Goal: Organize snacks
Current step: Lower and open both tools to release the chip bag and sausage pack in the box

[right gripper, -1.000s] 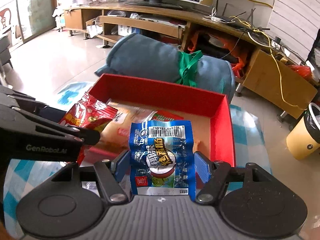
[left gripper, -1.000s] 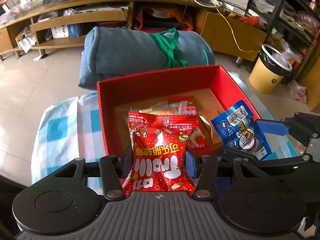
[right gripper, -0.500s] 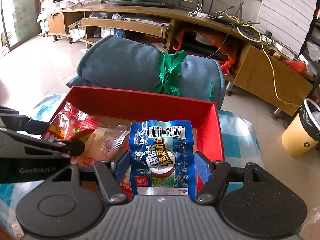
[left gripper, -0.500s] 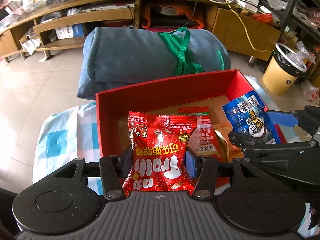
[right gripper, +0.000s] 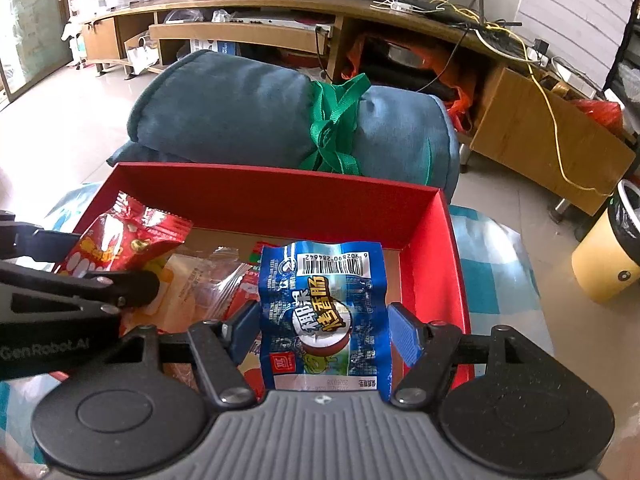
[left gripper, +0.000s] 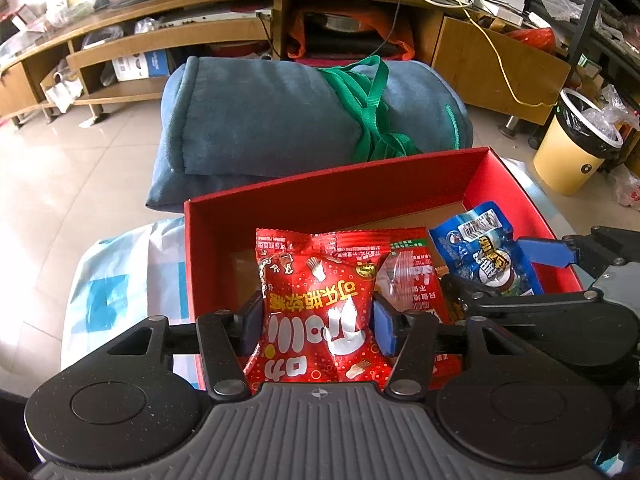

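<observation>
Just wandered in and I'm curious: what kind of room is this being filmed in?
Most likely a home living room: a long wooden TV stand with a screen on it, a tiled floor, a rolled blue blanket and a yellow waste bin.

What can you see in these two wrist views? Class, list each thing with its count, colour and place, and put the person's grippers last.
Box: one, red, on the checked cloth.
Red snack bag: one, red with white lettering, between the left gripper's pads, over the box.
Blue snack packet: one, blue with barcode, between the right gripper's pads, over the box.
Loose packets: several, clear and red, lying in the box.
Cloth: one, blue and white checks, under the box.
Rolled blanket: one, grey-blue, tied with green strap, behind the box.
Bin: one, yellow, black liner, on the floor at right.
TV cabinet: one, wooden, along the back.
Left gripper: black, blue pads, jaws opening.
Right gripper: black, blue pads.
</observation>
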Demonstrator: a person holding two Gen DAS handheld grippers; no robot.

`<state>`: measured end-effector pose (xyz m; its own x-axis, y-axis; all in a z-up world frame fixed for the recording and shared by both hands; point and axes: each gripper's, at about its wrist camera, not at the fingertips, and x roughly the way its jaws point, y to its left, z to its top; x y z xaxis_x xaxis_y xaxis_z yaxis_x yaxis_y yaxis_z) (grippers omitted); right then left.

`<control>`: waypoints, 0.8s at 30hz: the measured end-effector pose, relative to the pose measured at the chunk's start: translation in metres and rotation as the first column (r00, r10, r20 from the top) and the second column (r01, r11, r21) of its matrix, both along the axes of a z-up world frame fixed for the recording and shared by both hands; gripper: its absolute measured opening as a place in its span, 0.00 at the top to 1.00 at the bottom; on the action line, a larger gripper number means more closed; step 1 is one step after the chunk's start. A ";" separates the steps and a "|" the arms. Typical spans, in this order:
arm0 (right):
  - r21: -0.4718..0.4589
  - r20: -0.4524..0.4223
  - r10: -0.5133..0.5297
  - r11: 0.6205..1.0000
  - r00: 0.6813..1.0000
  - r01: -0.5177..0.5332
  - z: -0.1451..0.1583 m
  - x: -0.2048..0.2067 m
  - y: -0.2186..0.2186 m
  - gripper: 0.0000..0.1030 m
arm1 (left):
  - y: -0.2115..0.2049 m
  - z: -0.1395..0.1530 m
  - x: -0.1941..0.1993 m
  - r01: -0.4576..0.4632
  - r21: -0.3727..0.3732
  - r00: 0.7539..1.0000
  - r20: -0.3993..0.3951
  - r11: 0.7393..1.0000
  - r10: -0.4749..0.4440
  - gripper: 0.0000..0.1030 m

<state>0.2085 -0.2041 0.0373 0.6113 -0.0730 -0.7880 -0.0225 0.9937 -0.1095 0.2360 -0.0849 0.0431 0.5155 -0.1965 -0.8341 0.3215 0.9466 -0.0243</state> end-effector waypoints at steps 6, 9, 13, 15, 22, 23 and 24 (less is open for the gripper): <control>0.008 -0.014 -0.009 1.000 1.000 0.009 -0.006 0.005 -0.002 0.38 | -0.003 -0.002 0.007 -0.008 -0.004 1.000 0.005 1.000 0.008 0.39; 0.017 -0.024 -0.013 1.000 1.000 0.013 -0.010 0.008 -0.005 0.38 | -0.004 -0.004 0.011 -0.009 -0.014 1.000 -0.001 1.000 0.009 0.39; 0.022 -0.036 -0.012 1.000 0.999 0.013 -0.015 0.011 -0.004 0.38 | -0.004 -0.007 0.018 -0.014 -0.034 1.000 -0.020 0.999 0.013 0.37; 0.021 -0.041 -0.010 1.000 0.999 0.011 -0.017 0.012 -0.004 0.38 | -0.005 -0.009 0.021 -0.014 -0.043 0.999 -0.031 0.999 0.013 0.36; 0.007 -0.065 -0.019 1.000 0.998 0.020 -0.025 0.016 -0.005 0.38 | -0.004 -0.012 0.026 -0.037 -0.052 0.998 -0.045 0.998 0.034 0.30; 0.006 -0.067 -0.019 1.000 0.998 0.019 -0.025 0.016 -0.005 0.38 | -0.004 -0.013 0.027 -0.041 -0.049 0.998 -0.044 0.998 0.039 0.28; 0.007 -0.068 -0.020 1.000 0.998 0.020 -0.026 0.016 -0.005 0.38 | -0.004 -0.014 0.028 -0.043 -0.048 0.998 -0.043 0.998 0.041 0.28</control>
